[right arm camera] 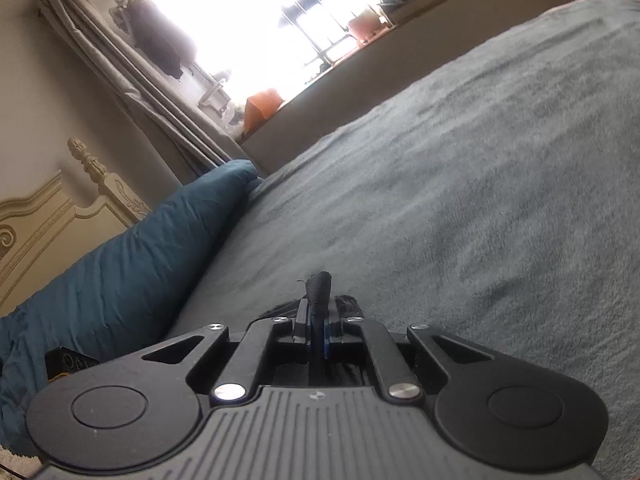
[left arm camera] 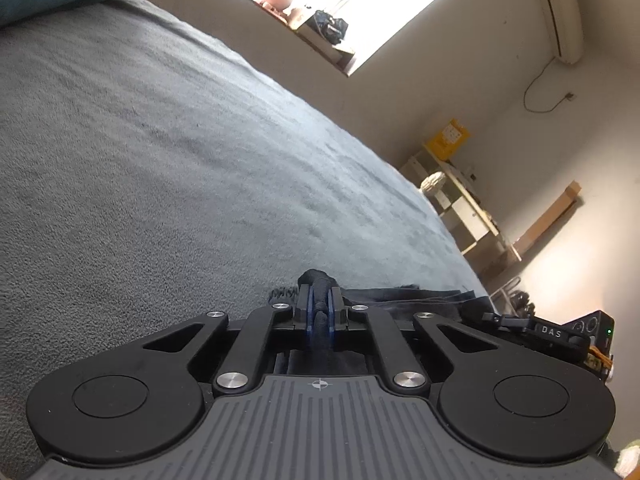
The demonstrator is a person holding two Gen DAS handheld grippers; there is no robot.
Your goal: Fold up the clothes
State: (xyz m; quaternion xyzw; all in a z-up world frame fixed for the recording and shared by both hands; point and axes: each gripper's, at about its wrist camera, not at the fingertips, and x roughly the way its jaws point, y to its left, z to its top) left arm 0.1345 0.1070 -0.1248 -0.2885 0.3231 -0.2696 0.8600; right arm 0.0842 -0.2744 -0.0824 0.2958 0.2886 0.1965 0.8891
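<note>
Both grippers pinched tight on bunched edges of dark garment [left arm camera: 420, 300]: left gripper [left arm camera: 319, 304], right gripper [right arm camera: 318, 316]. Rest of cloth low on grey blanket [left arm camera: 180, 140], mostly hidden. Step: probably lift and carry over. Next: matched travel, even tension.

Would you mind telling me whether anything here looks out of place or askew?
Nothing stands out. Both the left gripper and right gripper are shut on bunched edges of the dark garment, lying on the grey blanket.
</note>
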